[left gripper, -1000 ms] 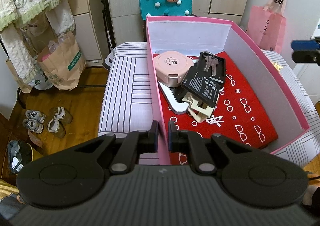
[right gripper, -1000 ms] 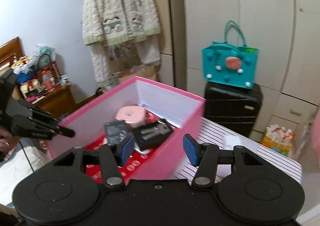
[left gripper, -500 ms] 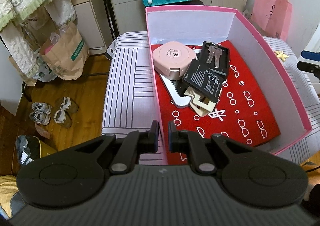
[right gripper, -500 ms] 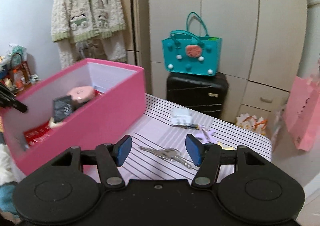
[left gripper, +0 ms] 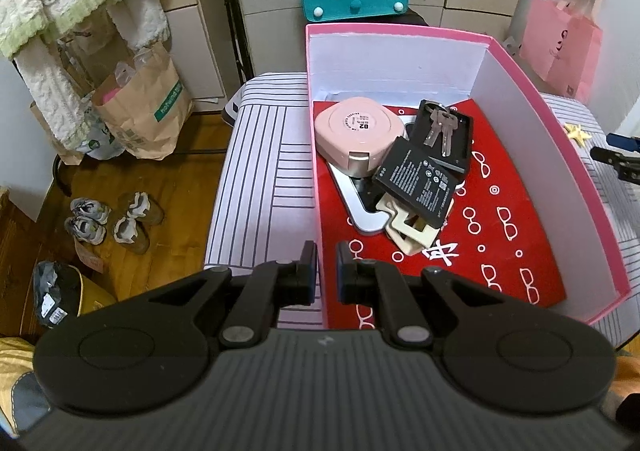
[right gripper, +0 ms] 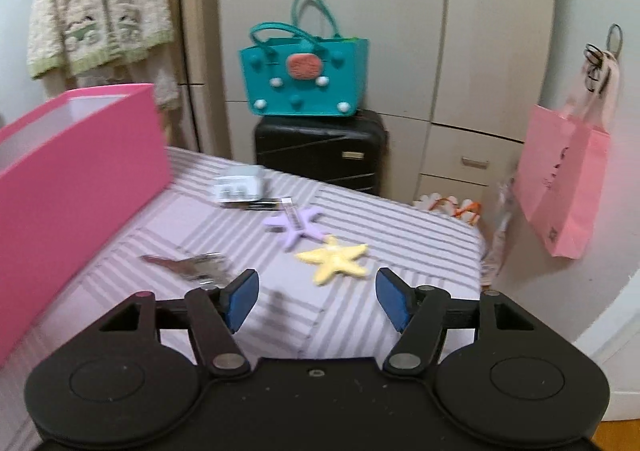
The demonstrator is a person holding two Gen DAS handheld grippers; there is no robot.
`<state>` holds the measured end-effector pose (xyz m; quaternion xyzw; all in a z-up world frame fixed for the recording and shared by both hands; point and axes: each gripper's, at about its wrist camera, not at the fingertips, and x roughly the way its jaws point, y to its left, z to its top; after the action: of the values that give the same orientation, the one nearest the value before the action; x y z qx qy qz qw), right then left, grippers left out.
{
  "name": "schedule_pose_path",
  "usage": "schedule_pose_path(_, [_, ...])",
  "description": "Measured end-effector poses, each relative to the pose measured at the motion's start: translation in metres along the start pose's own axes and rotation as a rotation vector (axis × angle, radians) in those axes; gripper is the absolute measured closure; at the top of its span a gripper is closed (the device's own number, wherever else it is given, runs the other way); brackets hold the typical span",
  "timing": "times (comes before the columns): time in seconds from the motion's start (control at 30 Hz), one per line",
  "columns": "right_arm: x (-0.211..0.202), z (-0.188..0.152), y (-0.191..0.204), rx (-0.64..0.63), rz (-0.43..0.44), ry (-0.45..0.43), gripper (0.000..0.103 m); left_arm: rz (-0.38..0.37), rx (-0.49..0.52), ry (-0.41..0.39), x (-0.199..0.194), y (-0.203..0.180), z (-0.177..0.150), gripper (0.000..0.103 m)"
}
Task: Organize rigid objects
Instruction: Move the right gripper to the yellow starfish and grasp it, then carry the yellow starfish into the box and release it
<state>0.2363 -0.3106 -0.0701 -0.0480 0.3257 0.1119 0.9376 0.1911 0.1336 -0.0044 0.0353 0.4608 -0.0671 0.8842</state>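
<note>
The left gripper (left gripper: 325, 265) is held low at the near left corner of the pink box (left gripper: 552, 131), angled down into it, its two black fingers pinched on the box's left wall, one pad outside and one inside. Ahead of it, on the red lining printed with white glasses, lies a heap: a pink rounded case (left gripper: 356, 135) marked "D2", a black battery (left gripper: 416, 181) with white print too small to read, a bunch of keys (left gripper: 440, 127) on a black flat case (left gripper: 456, 143), and a cream clip (left gripper: 412, 233) over a silver piece. The right gripper (right gripper: 317, 299) hovers level above the striped table (right gripper: 400, 219), its blue-padded fingers spread wide with nothing between them. Just ahead of it and slightly right lies a yellow starfish (right gripper: 336, 261); a second set of keys (right gripper: 192, 265) lies ahead to its left, a purple starfish (right gripper: 294, 225) further on, and a white charger (right gripper: 238, 185) beyond that. The picture there is blurred.
</note>
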Motion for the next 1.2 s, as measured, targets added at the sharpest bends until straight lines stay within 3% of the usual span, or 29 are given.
schedule_pose_path(0.23, [0.039,0.002,-0.03,0.121,0.074,0.039,0.033,0.018,-0.001,-0.003,0.003,-0.004,0.0,0.095])
schedule_pose_path(0.4, [0.052,0.01,-0.021,0.077,0.07,0.028,0.033,0.012,-0.01,-0.003,0.003,-0.004,-0.001,0.095])
schedule_pose_path(0.47, [0.054,0.009,-0.012,0.027,0.035,0.028,0.044,0.012,-0.01,-0.005,0.003,-0.003,-0.001,0.095])
schedule_pose_path(0.63, [0.047,0.009,-0.006,0.03,-0.019,-0.006,0.047,0.007,-0.011,-0.006,0.002,-0.002,-0.002,0.095])
schedule_pose_path(0.9, [0.03,0.009,-0.007,0.076,0.006,-0.024,0.047,-0.004,-0.015,-0.016,0.002,0.002,-0.003,0.095])
schedule_pose_path(1.07, [-0.001,0.023,0.007,0.07,0.062,-0.07,0.047,-0.008,-0.015,-0.029,0.001,0.003,-0.005,0.095])
schedule_pose_path(1.2, [-0.037,0.043,0.033,0.025,0.156,-0.137,0.047,-0.012,-0.019,-0.029,0.002,0.003,-0.005,0.095])
